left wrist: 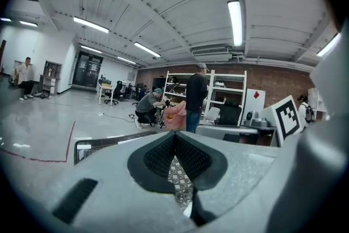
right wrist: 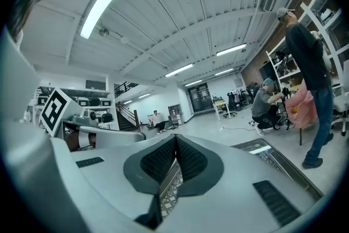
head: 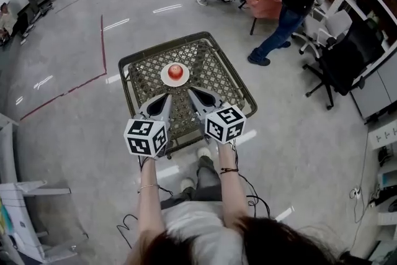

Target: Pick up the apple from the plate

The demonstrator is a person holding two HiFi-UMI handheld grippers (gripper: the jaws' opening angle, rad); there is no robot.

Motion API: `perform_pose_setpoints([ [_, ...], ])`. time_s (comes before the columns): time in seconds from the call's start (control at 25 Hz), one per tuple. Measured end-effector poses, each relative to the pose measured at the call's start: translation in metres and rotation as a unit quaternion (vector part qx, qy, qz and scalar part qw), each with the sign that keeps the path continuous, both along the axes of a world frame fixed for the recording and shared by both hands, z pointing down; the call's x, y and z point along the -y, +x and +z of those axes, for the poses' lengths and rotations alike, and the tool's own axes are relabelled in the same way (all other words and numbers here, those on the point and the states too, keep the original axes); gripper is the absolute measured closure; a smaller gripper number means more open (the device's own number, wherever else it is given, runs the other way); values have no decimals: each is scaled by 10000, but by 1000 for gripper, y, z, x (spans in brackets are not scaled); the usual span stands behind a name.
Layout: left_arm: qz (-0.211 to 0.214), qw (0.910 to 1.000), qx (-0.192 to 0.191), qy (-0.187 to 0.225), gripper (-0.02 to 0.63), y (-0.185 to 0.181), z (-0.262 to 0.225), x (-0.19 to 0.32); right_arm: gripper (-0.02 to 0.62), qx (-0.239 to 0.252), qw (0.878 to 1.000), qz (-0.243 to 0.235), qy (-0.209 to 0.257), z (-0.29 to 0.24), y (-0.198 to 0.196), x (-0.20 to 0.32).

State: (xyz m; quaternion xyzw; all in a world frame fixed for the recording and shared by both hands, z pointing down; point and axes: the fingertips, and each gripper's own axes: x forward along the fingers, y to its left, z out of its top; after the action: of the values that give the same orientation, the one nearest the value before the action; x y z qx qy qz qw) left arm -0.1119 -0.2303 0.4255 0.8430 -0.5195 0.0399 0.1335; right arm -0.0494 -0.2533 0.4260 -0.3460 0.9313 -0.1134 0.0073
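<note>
One red apple [head: 175, 71] sits in the middle of a white plate [head: 164, 77], and the plate rests on a woven-lattice surface [head: 218, 74]. Two grippers hang on the near side of the plate, short of it and touching neither it nor the apple. The left gripper [head: 167, 97] is at the plate's near left and the right gripper [head: 190, 90] at its near right, each with its jaws clenched together on nothing.
</note>
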Motion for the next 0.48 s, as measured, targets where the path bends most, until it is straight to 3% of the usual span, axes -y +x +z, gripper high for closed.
perform_pose_setpoints([
  [0.16,-29,10000,-10,-36,595,0,0,29,586,-58,9999,-91,-22,-1,0,35],
  [0.48,-492,9986,-60,-204,595,-10,14,91,586,-152,9992,-342,-133,6,2,111],
])
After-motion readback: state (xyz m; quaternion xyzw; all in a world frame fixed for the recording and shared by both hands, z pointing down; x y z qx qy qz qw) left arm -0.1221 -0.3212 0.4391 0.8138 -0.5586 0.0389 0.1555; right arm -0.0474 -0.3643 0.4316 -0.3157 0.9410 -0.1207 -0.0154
